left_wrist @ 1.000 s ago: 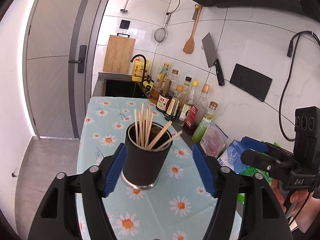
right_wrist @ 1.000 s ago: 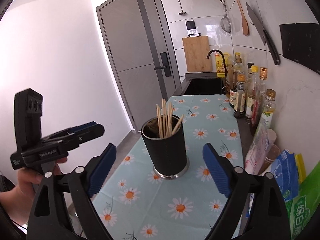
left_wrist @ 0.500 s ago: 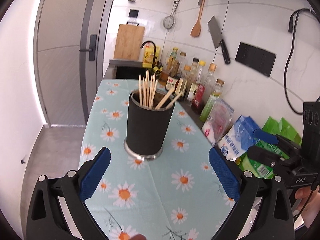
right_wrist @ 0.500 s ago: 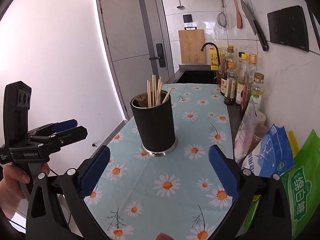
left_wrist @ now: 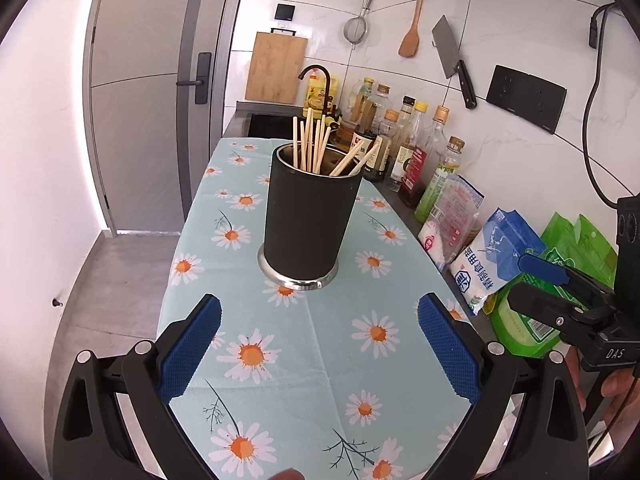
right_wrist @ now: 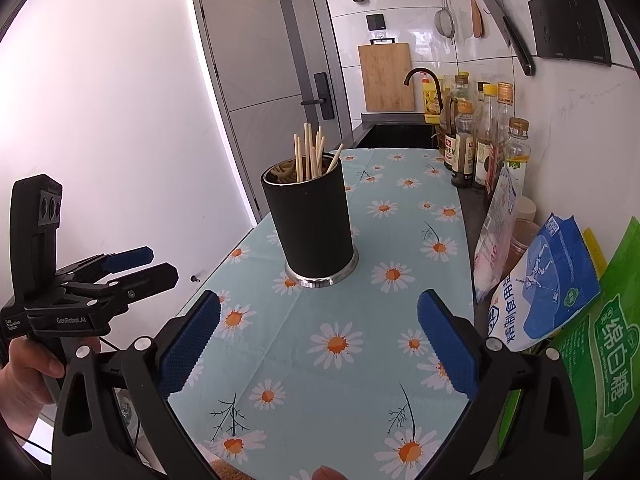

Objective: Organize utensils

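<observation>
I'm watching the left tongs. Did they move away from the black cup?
Yes. The left tongs backed away from the cup, which now stands clear beyond their open tips.

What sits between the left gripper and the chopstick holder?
Nothing: only bare daisy cloth between left gripper and holder, seen in the left wrist view.

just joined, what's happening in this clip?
A person holds a two-finger gripper in each hand over a counter with a daisy-print tablecloth. A black utensil holder stands upright on it with wooden chopsticks inside. The left gripper and right gripper are both wide open and empty, short of the holder and touching nothing. Nothing loose lies on the cloth, so the chopsticks look already sorted.
</observation>
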### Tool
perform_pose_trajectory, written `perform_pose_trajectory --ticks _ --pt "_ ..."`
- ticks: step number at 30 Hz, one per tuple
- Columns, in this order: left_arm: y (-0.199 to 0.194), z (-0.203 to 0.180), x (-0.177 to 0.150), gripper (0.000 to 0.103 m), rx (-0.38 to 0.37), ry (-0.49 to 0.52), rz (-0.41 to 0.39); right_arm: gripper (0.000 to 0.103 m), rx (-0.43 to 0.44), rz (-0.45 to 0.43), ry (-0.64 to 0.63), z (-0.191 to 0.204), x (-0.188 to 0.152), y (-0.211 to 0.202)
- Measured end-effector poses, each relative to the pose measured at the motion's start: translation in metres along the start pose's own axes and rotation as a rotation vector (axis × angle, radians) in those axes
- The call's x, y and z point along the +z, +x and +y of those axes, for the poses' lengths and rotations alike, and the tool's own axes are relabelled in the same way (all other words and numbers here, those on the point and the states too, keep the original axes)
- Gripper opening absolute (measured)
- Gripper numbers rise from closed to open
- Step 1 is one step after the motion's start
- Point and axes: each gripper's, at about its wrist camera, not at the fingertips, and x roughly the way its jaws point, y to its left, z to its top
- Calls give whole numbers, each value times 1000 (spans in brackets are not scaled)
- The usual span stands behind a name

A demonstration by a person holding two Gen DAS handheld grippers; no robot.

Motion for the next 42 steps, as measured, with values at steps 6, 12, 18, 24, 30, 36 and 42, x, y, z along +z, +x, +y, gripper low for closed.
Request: perform_pose_trajectory --ticks 6,12,18,24,30,36,42 --pt "3 -2 -3 96 23 0 14 98 10 5 6 -1 -3 0" --pt "7 -6 -6 96 37 2 37 98 14 14 16 -5 -4 1" --pt "9 -9 -8 96 38 2 46 98 6 20 15 -8 -6 1" --pt "12 -13 -10 96 37 4 56 98 23 29 22 -10 -7 3" --pt "16 -14 -11 96 39 1 70 98 30 37 22 -11 -10 4" --pt "17 -15 -12 96 37 3 75 98 32 35 29 -12 -10 4" --pt "19 -14 -12 96 34 0 80 98 30 41 34 -12 -9 6"
